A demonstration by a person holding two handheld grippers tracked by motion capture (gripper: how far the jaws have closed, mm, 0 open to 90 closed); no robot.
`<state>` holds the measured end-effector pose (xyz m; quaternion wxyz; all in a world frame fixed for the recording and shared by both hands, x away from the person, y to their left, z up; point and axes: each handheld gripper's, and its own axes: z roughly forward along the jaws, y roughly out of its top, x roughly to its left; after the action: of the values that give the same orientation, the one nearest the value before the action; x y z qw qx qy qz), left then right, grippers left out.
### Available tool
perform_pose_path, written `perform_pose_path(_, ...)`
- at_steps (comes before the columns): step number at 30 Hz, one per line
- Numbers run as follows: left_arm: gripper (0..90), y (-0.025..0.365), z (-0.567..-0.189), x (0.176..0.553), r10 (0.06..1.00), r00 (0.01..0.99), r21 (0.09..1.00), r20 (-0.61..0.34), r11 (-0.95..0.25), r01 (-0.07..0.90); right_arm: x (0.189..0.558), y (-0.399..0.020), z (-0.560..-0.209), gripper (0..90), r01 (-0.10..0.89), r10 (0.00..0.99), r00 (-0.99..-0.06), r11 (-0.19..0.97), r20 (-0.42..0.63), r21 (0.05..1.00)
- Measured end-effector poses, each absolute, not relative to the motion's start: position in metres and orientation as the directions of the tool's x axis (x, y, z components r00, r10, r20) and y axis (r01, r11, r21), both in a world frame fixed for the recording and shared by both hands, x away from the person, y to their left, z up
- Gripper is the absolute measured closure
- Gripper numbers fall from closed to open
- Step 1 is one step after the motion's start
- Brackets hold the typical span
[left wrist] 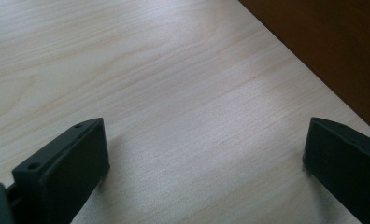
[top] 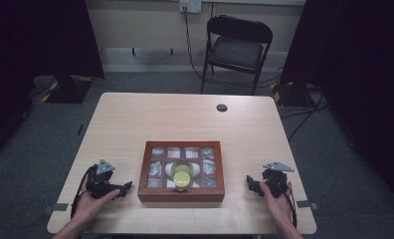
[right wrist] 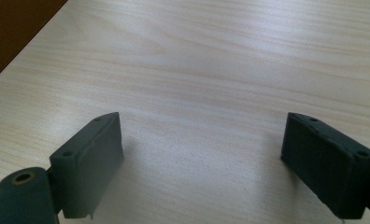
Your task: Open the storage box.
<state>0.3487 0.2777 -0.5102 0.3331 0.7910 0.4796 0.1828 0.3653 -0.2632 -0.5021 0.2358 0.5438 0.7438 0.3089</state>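
We are at the very start, as far as we can judge: nothing has been lifted, opened or shifted, and all of the work lies ahead. The wooden box (top: 181, 172) sits on the tabletop (top: 185, 119) near our edge, squarely between our two hands and touched by neither.

Our left gripper (top: 127, 187) rests on the tabletop just beside the box's left wall, its jaws spread wide with nothing between them; in the left gripper view (left wrist: 202, 158) bare wood grain lies between the jaws, and the dark brown side of the box (left wrist: 332, 51) cuts across the upper right corner. Our right gripper (top: 249, 183) lies a little farther off the box's right wall, jaws likewise wide and empty; in the right gripper view (right wrist: 202, 154) the box (right wrist: 10, 28) shows as a brown wedge at upper left.

The box is low and rectangular, reddish-brown, with a top divided into small panes. Through or on the middle of it we see a round yellow-green thing (top: 181, 174) on a pale base; the high view is too dim and small to say whether a glass lid covers it, though it looks so.
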Motion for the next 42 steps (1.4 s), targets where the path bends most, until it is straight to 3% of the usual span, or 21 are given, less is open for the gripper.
perform_pose_path(5,0.0,0.278,-0.509,0.351,0.875,0.482,0.693,-0.031,-0.329,0.642,0.366,-0.264,-0.502,11.4,0.663,0.953,-0.302,0.221,-0.015,0.715)
perform_pose_path(12,16.3,0.282,-0.501,0.352,0.868,0.493,0.675,-0.060,-0.329,0.661,0.367,-0.268,-0.502,11.0,0.652,0.936,-0.353,0.254,-0.011,0.714)
perform_pose_path(28,25.4,0.275,-0.485,0.347,0.815,0.562,0.669,-0.138,-0.341,0.660,0.367,-0.268,-0.502,11.5,0.638,0.918,-0.396,0.285,-0.012,0.715)
perform_pose_path(42,29.9,0.270,-0.465,0.336,0.735,0.637,0.730,-0.232,-0.302,0.614,0.367,-0.268,-0.502,11.3,0.639,0.918,-0.397,0.285,-0.012,0.714)
